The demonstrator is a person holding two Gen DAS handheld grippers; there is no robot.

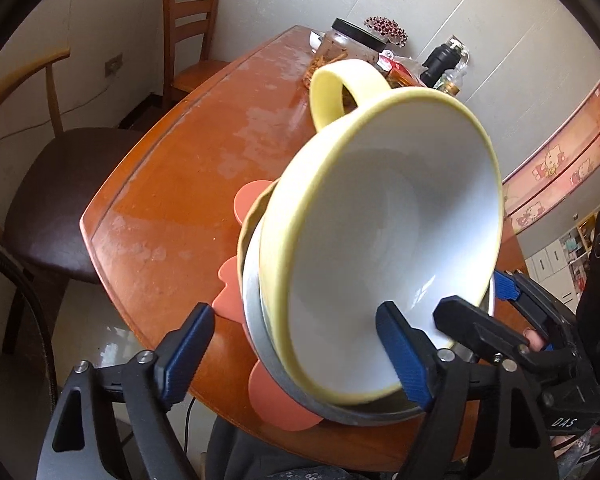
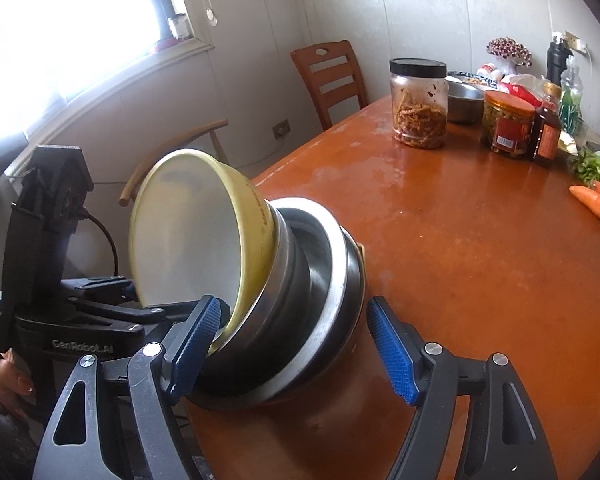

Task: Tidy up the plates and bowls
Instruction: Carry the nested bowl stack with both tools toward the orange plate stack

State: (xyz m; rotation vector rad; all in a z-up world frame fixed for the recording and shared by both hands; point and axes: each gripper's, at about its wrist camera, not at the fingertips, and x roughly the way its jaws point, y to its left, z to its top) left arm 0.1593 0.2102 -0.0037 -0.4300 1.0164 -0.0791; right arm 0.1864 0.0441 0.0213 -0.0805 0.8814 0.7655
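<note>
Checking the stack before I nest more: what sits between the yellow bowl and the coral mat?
Nested steel bowls sit between the tilted yellow bowl and the coral mat; the right wrist view shows them clearest.

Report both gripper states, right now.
Left gripper: open, holding nothing; the yellow bowl rim sits between its fingers.
Right gripper: open, holding nothing; the stacked steel bowls sit between its fingers.

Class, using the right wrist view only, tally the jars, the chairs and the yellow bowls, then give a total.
Jars: 2, the black-lidded jar and the red-labelled jar
Chairs: 2, the slat-backed chair and the curved-arm chair
Yellow bowls: 1, the yellow bowl
Total: 5
</note>
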